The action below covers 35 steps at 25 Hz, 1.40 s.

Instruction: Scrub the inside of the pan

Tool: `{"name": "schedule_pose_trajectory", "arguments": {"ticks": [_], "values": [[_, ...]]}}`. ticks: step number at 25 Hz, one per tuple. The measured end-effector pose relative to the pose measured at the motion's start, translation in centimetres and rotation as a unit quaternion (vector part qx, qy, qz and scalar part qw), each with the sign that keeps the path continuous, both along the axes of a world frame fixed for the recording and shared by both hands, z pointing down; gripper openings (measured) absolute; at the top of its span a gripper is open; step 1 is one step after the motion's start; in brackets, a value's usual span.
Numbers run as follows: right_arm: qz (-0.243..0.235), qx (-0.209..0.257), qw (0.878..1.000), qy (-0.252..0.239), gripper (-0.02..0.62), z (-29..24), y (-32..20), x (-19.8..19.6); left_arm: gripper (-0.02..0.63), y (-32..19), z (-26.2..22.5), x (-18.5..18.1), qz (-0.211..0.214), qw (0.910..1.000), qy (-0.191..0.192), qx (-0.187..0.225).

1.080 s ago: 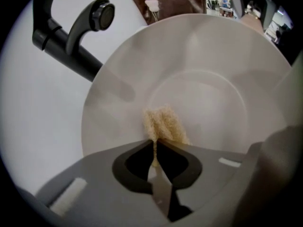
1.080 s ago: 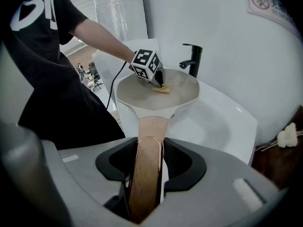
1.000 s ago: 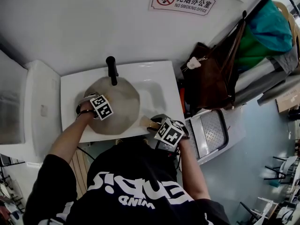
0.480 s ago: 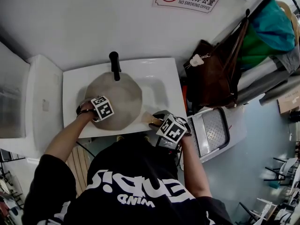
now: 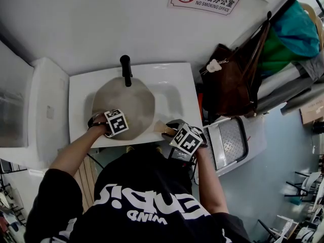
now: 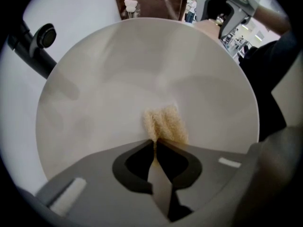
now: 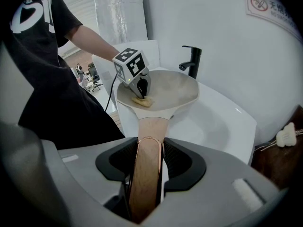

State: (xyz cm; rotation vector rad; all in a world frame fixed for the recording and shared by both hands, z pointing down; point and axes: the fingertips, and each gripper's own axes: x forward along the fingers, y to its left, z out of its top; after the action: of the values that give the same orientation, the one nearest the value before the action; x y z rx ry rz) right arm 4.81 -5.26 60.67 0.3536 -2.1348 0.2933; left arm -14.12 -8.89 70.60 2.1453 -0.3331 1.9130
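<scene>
Pan [image 5: 132, 101] sits over the white sink basin [image 5: 174, 87], just below the black faucet [image 5: 125, 69], bowl facing up. Its wooden handle [image 7: 147, 174] points back toward the person.

Right tongs [image 7: 147, 148] pinch that handle, one jaw pressed on each flank of the wood, angled down at a slant. Judged a bracing hold, so the pan does not skid or spin under rubbing.

Left tongs [image 6: 155, 144] point straight down into the bowl. The jaws are all but together, pinching a tan scrub pad [image 6: 164, 124]. The pad's free end lies squashed against the pan floor, on the side nearest the handle. The upright approach likely drives pressure through the pad rather than the jaw tips.

Pan interior is pale grey with no clear residue. Faint darker patches toward the far wall could be stain or shadow; cannot tell.

Scrubbing judged under way; how much of the surface is done cannot be told. Risk: jaw tips scraping the coating if the pad folds aside.
</scene>
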Motion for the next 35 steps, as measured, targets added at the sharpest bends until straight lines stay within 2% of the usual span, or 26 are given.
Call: {"name": "schedule_pose_trajectory", "arguments": {"ticks": [8,16,21,25,29,35], "values": [[0.001,0.000,1.000,0.001,0.176,-0.2,0.1,-0.1,0.021,0.3,-0.2,3.2,0.007,0.9992,0.036,-0.013],[0.005,-0.002,1.000,0.000,0.175,0.4,0.1,-0.2,0.021,-1.1,-0.5,6.9,0.014,0.9974,0.071,0.006],[0.006,-0.007,1.000,0.005,0.175,0.8,0.2,0.1,0.021,-2.3,-0.8,8.2,0.001,0.9959,0.089,0.018],[0.005,-0.008,1.000,0.005,0.175,1.0,0.2,0.1,0.021,-3.8,-1.1,8.5,-0.014,0.9948,0.094,0.038],[0.007,-0.011,1.000,0.011,0.175,1.1,0.3,0.3,0.021,-5.8,-1.3,9.3,-0.025,0.9906,0.116,0.068],[0.005,-0.017,1.000,0.013,0.176,1.3,0.5,0.1,0.021,-9.5,-1.3,7.9,-0.052,0.9859,0.104,0.120]]}}
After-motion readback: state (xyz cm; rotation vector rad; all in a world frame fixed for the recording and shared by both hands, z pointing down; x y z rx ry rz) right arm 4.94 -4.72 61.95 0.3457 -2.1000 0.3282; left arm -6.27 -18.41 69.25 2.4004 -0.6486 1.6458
